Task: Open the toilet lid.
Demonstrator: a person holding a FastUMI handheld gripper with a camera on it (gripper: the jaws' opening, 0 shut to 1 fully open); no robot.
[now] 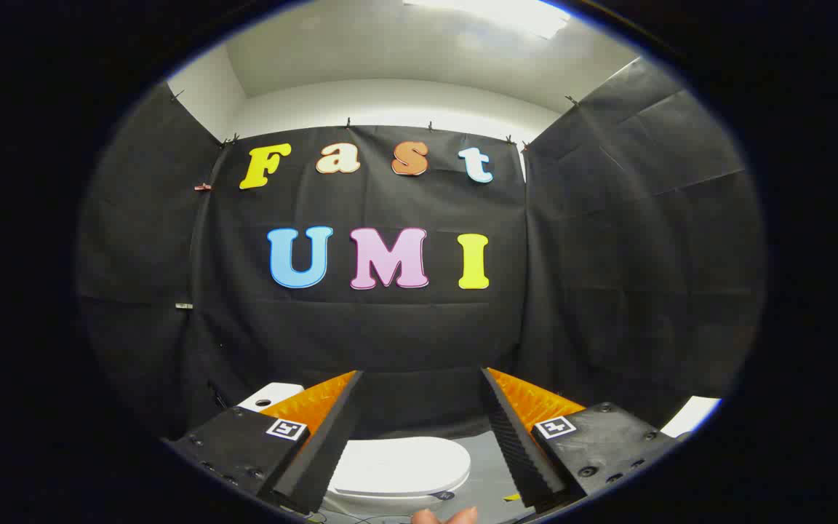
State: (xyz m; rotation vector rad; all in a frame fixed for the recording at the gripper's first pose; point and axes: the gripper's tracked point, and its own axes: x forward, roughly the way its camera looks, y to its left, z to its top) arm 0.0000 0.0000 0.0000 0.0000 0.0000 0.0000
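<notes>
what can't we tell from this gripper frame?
- Toilet lid: looks closed; its near edge and the bowl below are cut off, and the left finger covers its left side.
- Tank: mostly hidden behind the left finger.
- Gripper: open, holding nothing; its gap to the lid can't be judged.
- Hand: just a sliver, cut off.
- White object beyond the right finger: too cropped to identify.

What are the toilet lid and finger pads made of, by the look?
Toilet lid: probably hard plastic, white and smooth with a soft sheen; it lies closed, seen between the fingers. Finger pads: black, matte, finely ribbed, likely rubber or foam; I can't tell which. The gripper is open, touching nothing.
</notes>
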